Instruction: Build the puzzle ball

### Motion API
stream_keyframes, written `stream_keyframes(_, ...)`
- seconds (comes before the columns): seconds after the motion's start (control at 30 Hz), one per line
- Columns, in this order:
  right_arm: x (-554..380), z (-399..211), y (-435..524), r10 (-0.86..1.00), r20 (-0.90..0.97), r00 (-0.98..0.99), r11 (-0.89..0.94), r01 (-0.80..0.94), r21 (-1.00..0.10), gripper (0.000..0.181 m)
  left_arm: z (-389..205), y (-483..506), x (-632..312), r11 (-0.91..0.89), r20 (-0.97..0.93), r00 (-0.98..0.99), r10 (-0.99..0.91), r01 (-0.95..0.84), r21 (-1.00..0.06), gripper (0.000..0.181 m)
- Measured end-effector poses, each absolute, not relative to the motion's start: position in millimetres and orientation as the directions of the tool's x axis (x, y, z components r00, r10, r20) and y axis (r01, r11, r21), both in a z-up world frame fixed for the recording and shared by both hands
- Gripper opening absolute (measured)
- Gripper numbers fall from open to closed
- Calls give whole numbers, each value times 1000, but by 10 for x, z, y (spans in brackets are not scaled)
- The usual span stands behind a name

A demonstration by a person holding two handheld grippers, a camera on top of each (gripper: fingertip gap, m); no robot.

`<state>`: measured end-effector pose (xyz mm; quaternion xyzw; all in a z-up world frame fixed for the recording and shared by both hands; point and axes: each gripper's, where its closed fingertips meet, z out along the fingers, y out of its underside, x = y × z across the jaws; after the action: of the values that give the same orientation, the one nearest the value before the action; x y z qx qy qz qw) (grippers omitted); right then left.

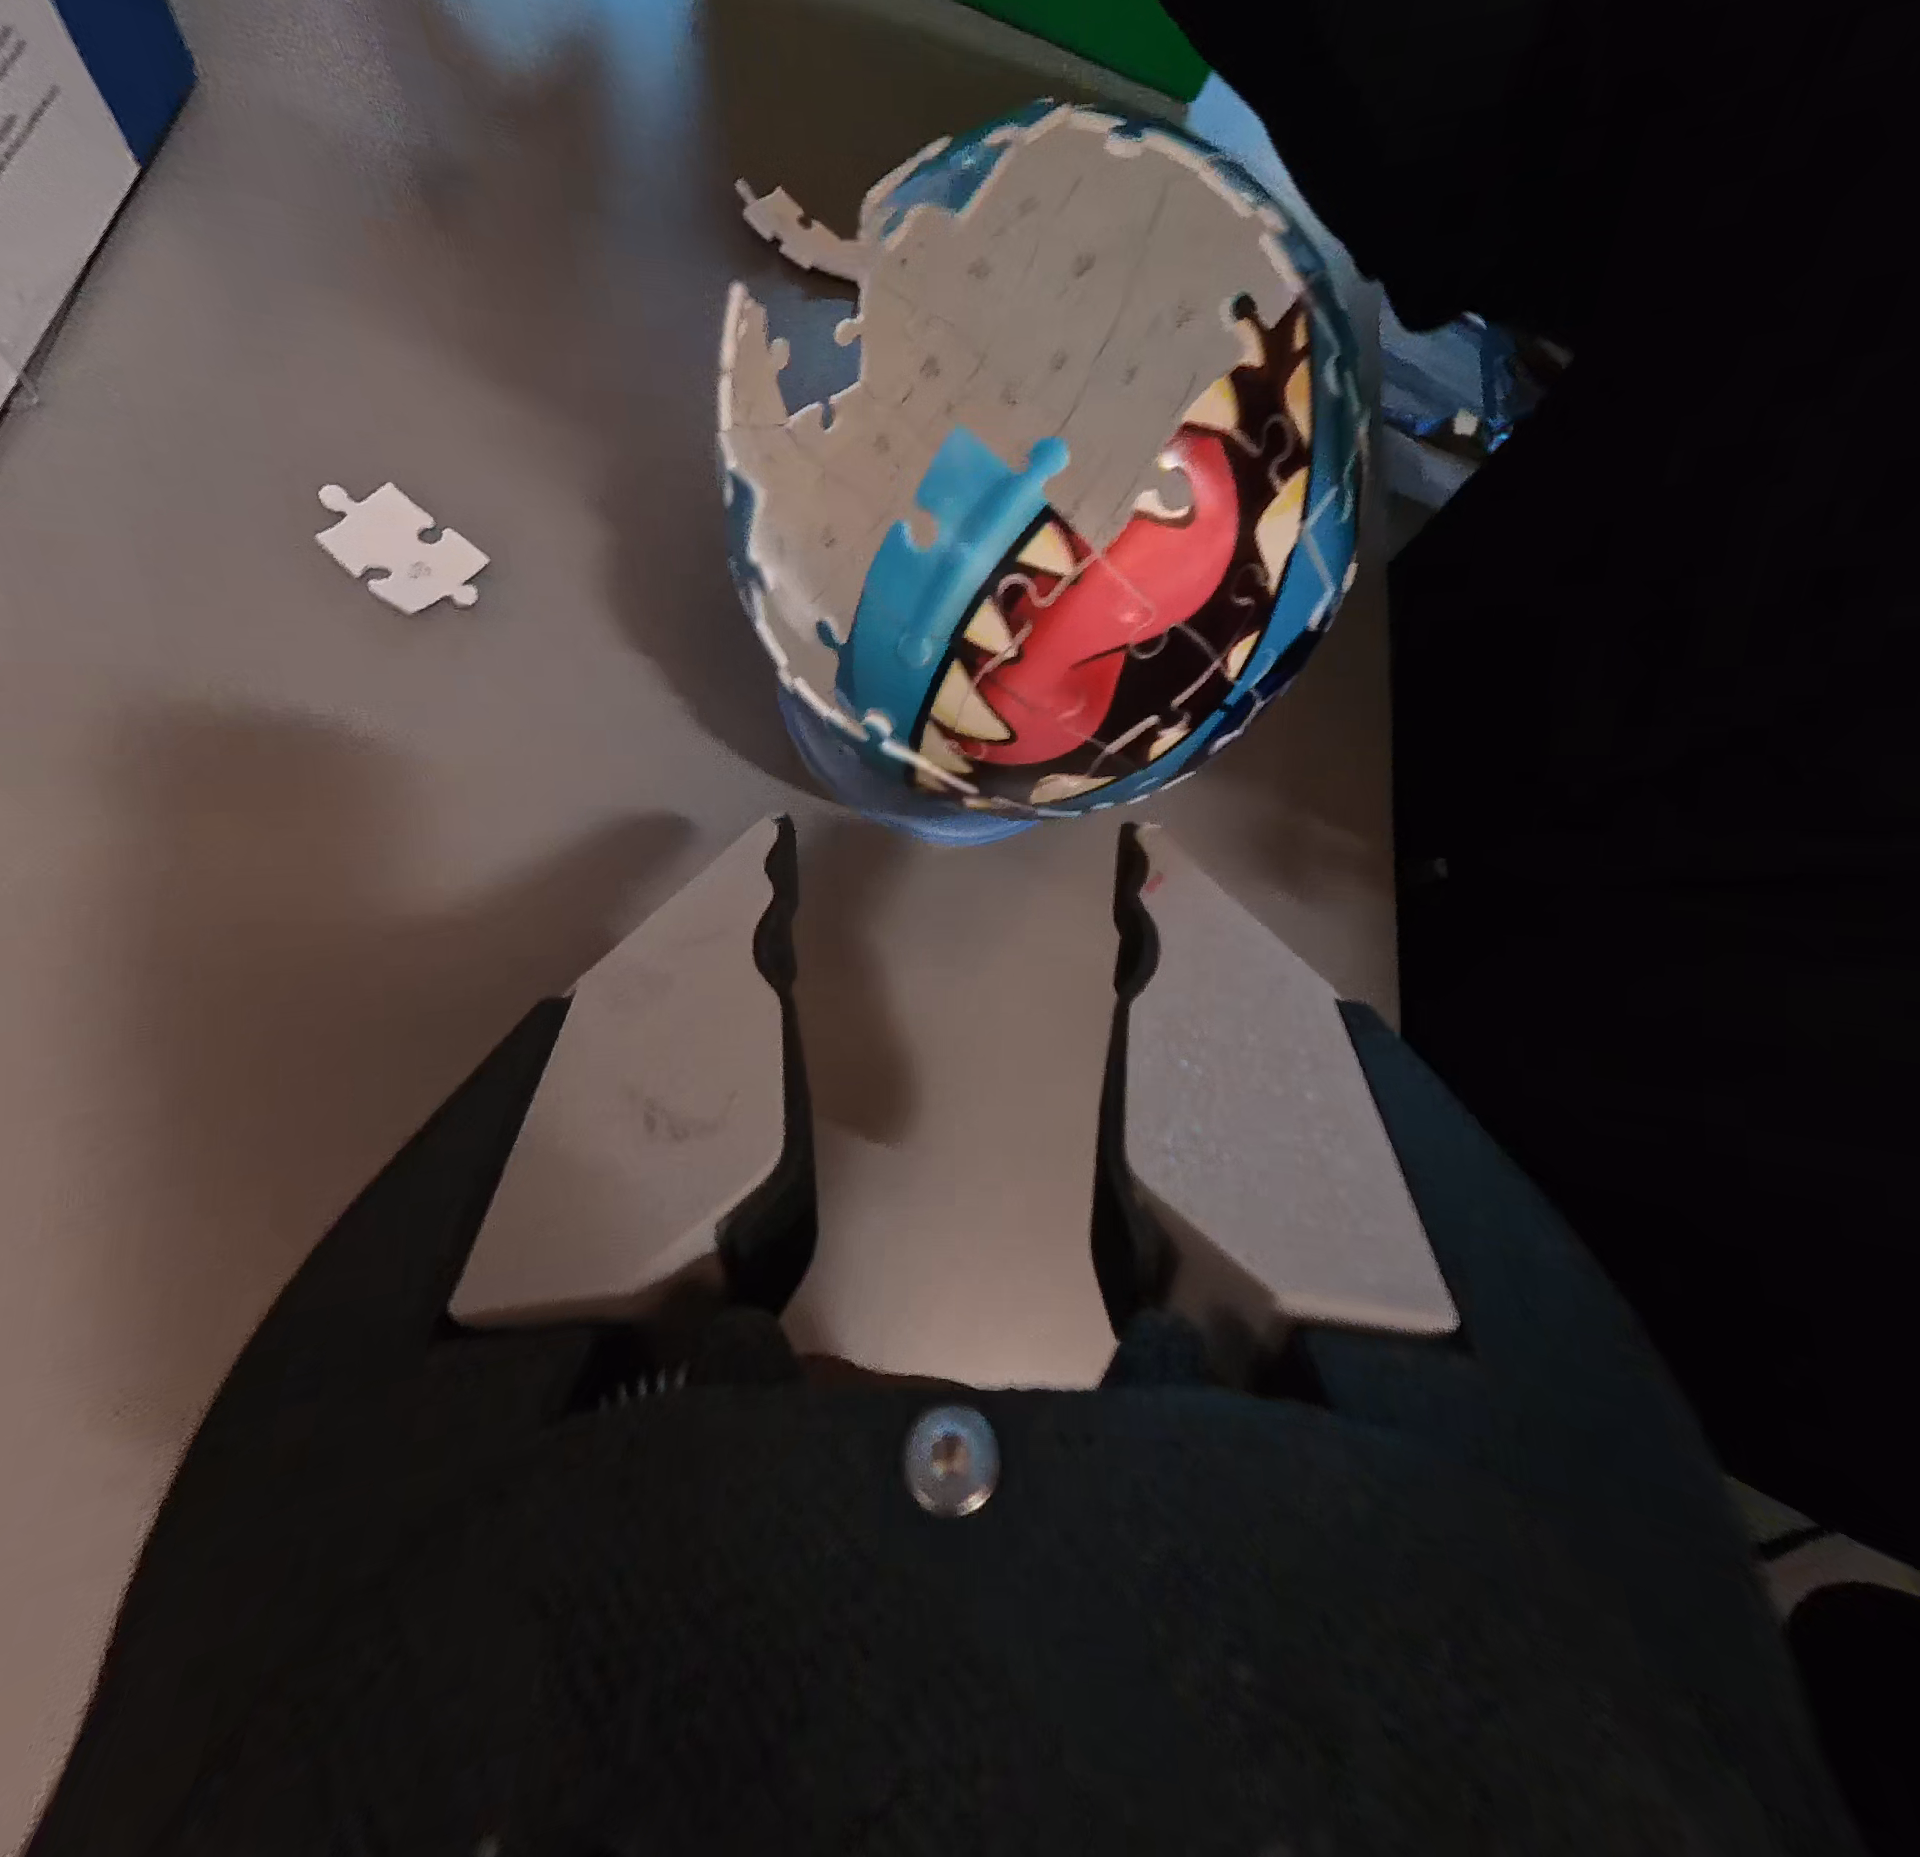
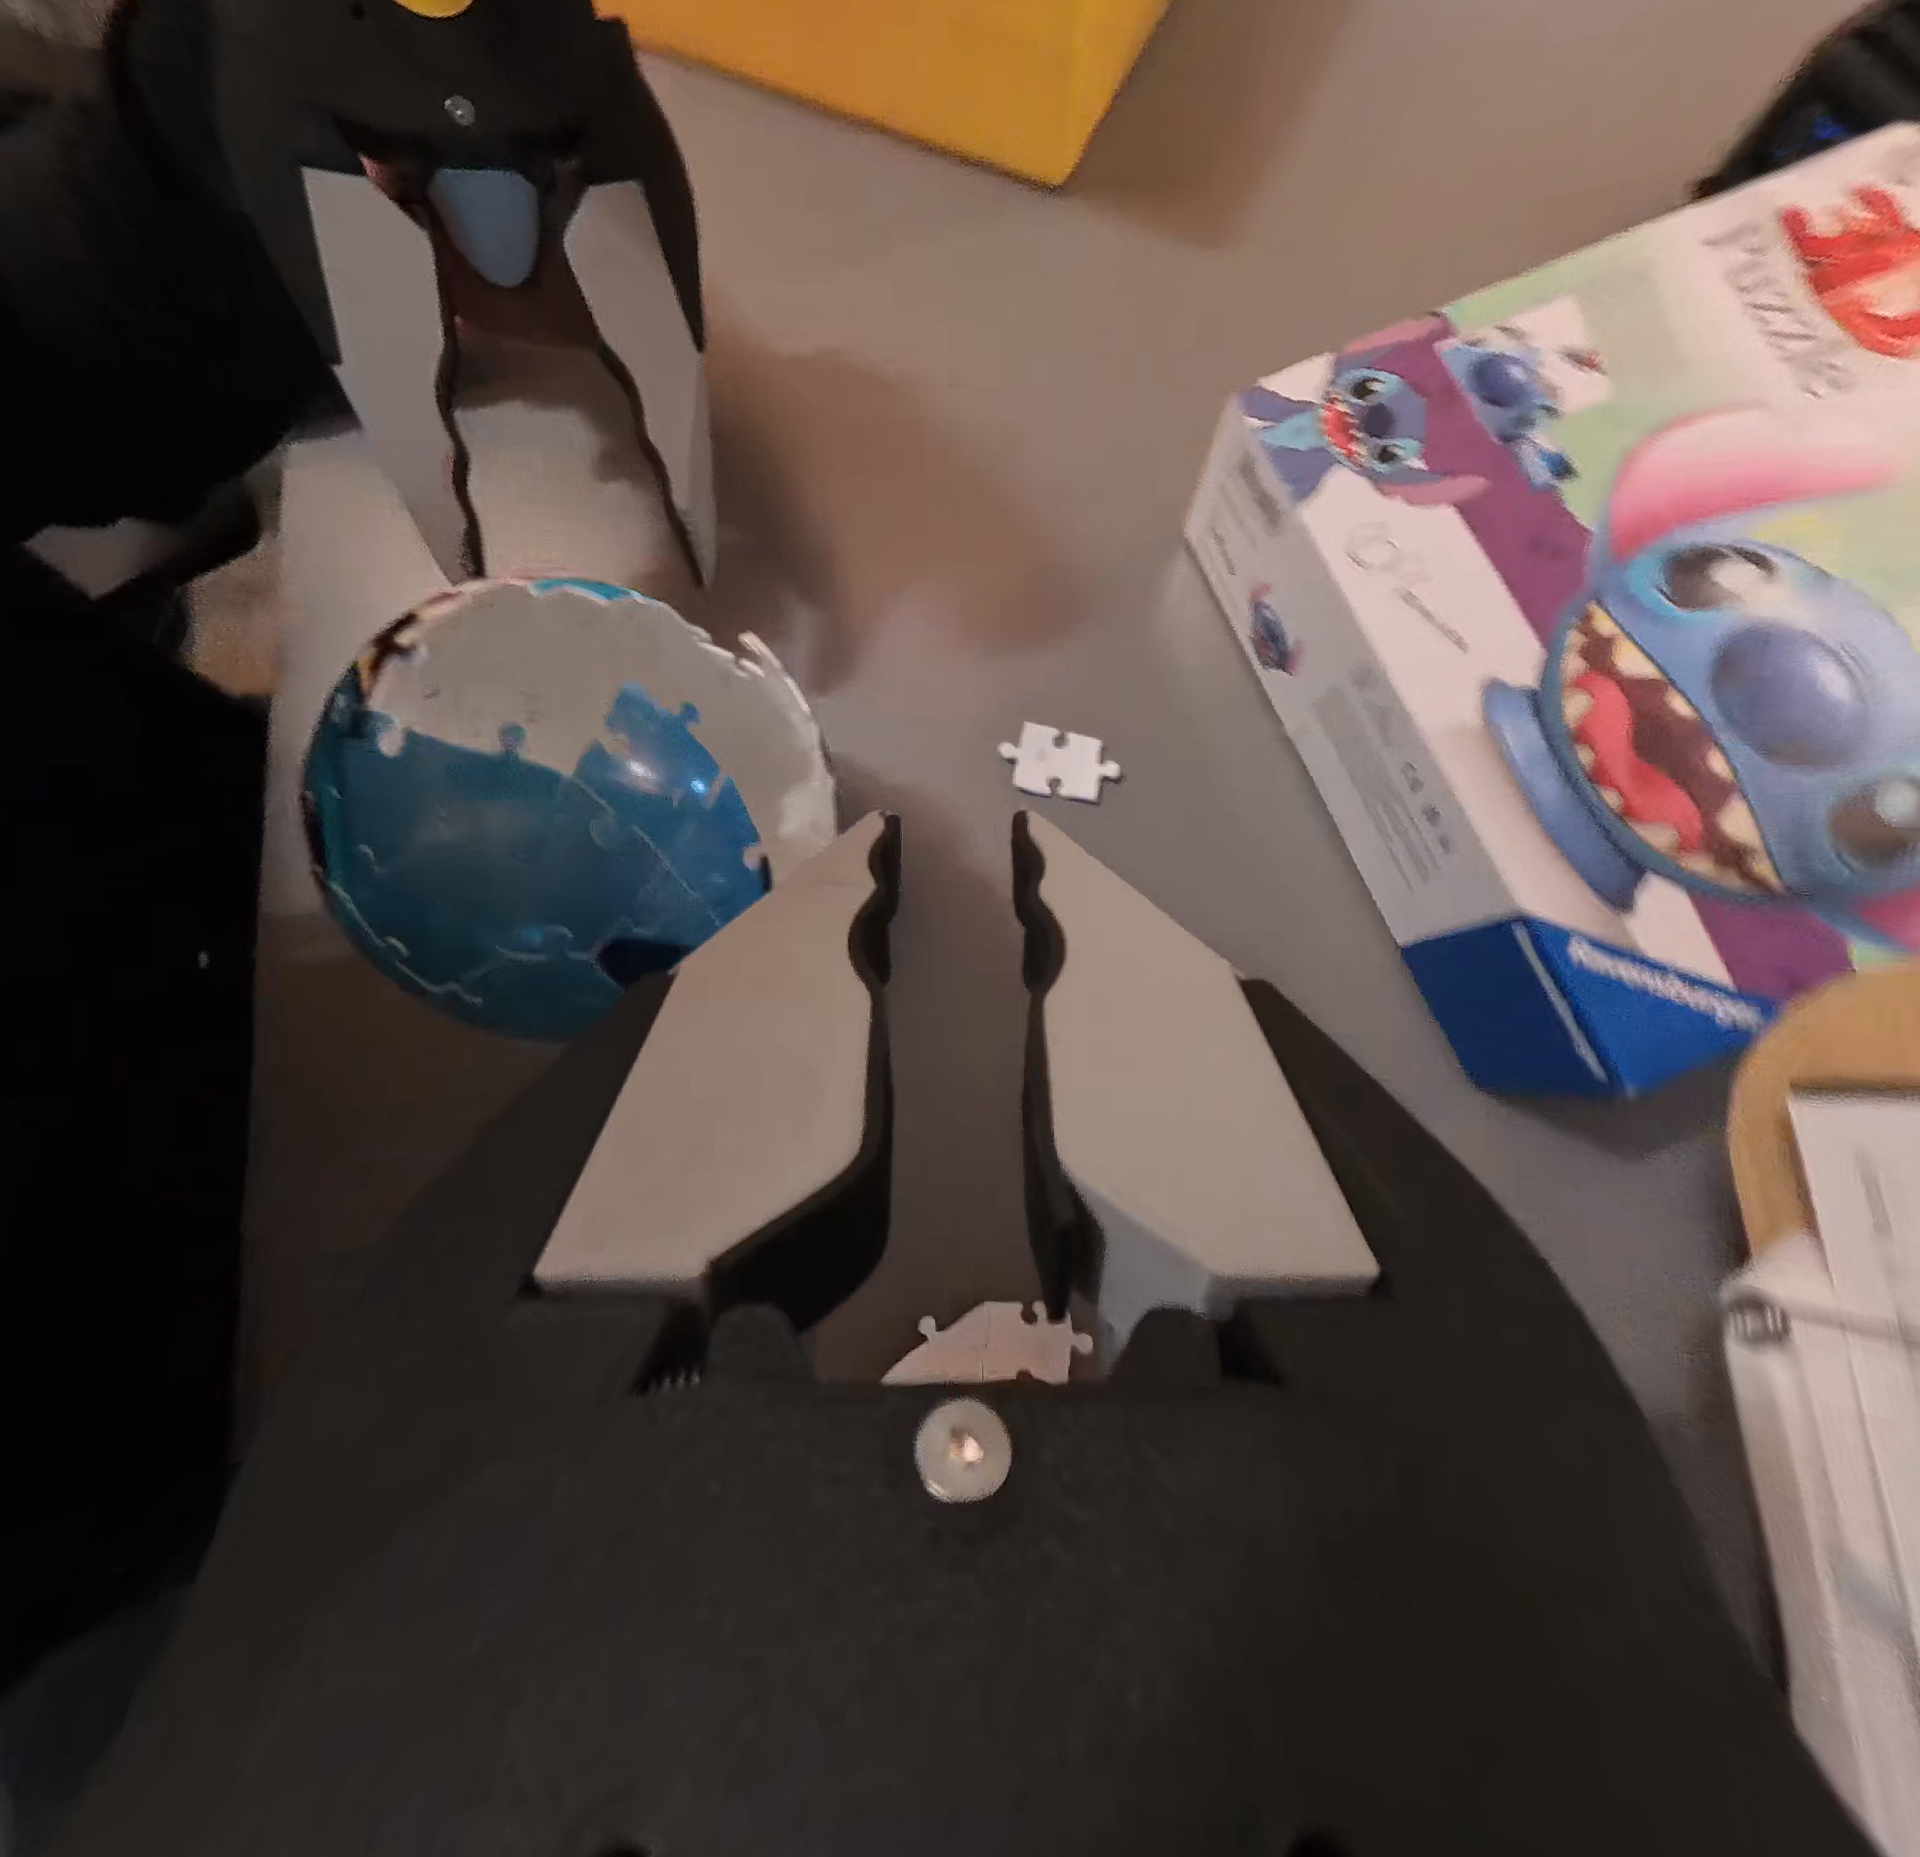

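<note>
The partly built puzzle ball sits on the grey table, blue outside with a toothed red mouth printed on it and the white inner faces of its pieces showing through a large gap. My left gripper is open and empty, its tips just short of the ball. In the right wrist view the ball lies left of my right gripper, which is slightly open and empty. The left gripper shows beyond the ball. A loose white puzzle piece lies on the table, just beyond my right fingertips.
The puzzle's picture box lies at the right. A yellow box stands at the back. A wooden-rimmed tray with papers is at the near right. Another white piece lies under my right gripper. A blue-and-white box is far left. The tips of one gripper are about 15 centimetres away from the tips of the other.
</note>
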<state>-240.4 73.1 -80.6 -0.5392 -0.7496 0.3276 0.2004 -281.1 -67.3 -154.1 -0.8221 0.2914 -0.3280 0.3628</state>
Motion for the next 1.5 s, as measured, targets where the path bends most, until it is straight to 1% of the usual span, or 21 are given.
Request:
stream_keyframes(0.1, -2152, -907, 1121, 985, 14, -174, 123, 633, -764, 28, -1584, -691, -2899, -578, 342, 619, -707, -227, -784, 61)
stream_keyframes(0.17, -1961, -1042, 1335, 997, 26, -70, 63, 613, -788, 41, -1607, -702, -2935, -552, 311, 617, -723, -244, -797, 62)
stream_keyframes(0.23, -1761, -1268, 1437, 1000, -11, -5, -5, 631, -776, 53, -1648, -719, -2954, -534, 285, 614, -735, -267, -802, 62)
stream_keyframes(0.27, -1667, -1391, 1458, 999, -29, 14, -31, 645, -763, 55, -1663, -730, -2949, -524, 275, 609, -744, -276, -806, 62)
stream_keyframes(0.4, -1396, -1750, 1456, 999, -29, 43, -50, 682, -730, 52, -1684, -766, -2909, -485, 241, 610, -755, -272, -831, 62)
stream_keyframes(0.53, -1211, -1865, 1367, 998, -36, 42, -55, 714, -698, 51, -1760, -741, -3010, -481, 188, 689, -700, -259, -838, 63)
stream_keyframes(0.77, -1002, -2091, 1212, 999, -24, 37, -43, 770, -637, 51, -1575, -596, -3183, -427, 222, 763, -608, -79, -901, 61)
stream_keyframes(0.83, -990, -2110, 1200, 999, -11, 49, -45, 766, -641, 52, -1537, -571, -3207, -416, 234, 768, -596, -47, -908, 59)
stream_keyframes(0.93, -1000, -2109, 1165, 998, -25, 58, -61, 758, -650, 57, -1562, -559, -3213, -420, 217, 782, -584, -62, -905, 59)
stream_keyframes(1.07, -1023, -2124, 1136, 999, 19, 41, -19, 767, -641, 58, -1550, -555, -3173, -402, 178, 792, -584, -91, -911, 57)
stream_keyframes(1.1, -1040, -2120, 1117, 999, 19, 33, -13, 763, -646, 53, -1537, -554, -3165, -405, 174, 794, -583, -98, -909, 57)
stream_keyframes(1.13, -1056, -2116, 1096, 1000, 24, 18, 2, 759, -651, 38, -1513, -552, -3163, -409, 169, 796, -581, -107, -906, 57)
stream_keyframes(1.17, -1070, -2115, 1071, 1000, 30, -2, 21, 755, -655, 30, -1467, -545, -3162, -409, 162, 799, -579, -113, -906, 57)
stream_keyframes(1.33, -1063, -2105, 1079, 998, 62, -10, 48, 754, -656, 29, -959, -405, -3166, -377, 97, 840, -533, -133, -917, 51)
stream_keyframes(1.37, -1065, -2081, 1080, 997, 80, -16, 65, 745, -664, 26, -826, -351, -3150, -374, 72, 852, -518, -150, -915, 49)
stream_keyframes(1.4, -1080, -2025, 1064, 995, 93, -26, 83, 722, -687, 5, -689, -289, -3118, -372, 49, 862, -504, -166, -913, 46)
stream_keyframes(1.43, -1106, -1951, 1051, 994, 103, -29, 94, 694, -714, 2, -552, -213, -3068, -375, 33, 871, -491, -177, -910, 43)
stream_keyframes(1.5, -1143, -1828, 1012, 994, 106, -37, 105, 648, -755, 0, -325, -44, -2858, -392, 26, 863, -504, -202, -897, 42)
